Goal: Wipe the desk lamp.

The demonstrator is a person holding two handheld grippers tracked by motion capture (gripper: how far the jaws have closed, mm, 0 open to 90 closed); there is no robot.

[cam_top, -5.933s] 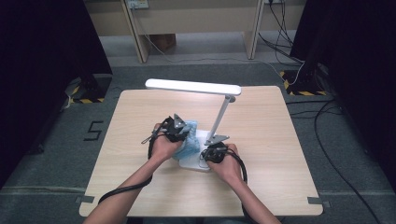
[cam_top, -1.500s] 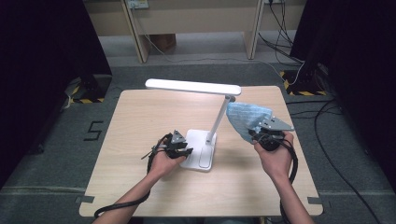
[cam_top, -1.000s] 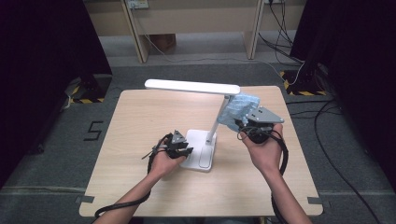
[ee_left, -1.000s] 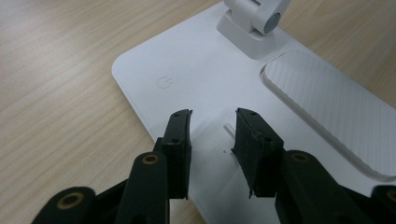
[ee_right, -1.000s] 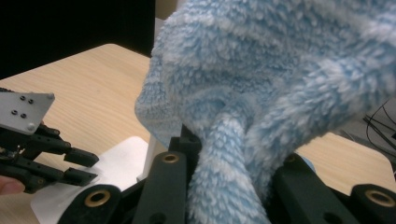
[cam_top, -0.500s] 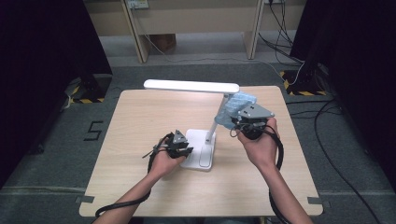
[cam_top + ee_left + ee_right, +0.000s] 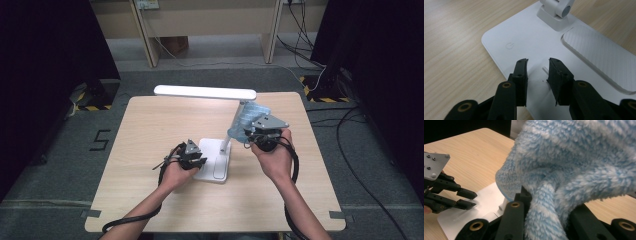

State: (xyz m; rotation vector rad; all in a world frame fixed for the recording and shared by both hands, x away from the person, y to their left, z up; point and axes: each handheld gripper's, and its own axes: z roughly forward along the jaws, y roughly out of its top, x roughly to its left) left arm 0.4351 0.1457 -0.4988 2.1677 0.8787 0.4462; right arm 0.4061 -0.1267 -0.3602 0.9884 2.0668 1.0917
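The right gripper [image 7: 252, 136] squeezes a fluffy blue cloth [image 7: 579, 167] against the lamp [image 7: 206, 92] pole, while the left gripper [image 7: 537, 72] rests nearly closed, holding nothing, on the lamp's white base [image 7: 524, 37].

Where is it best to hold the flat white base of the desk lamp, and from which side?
Probably the thin near-left edge of the flat white lamp base, approached level from the left, where the left gripper sits. The base lies flat; only its edge fits between jaws.
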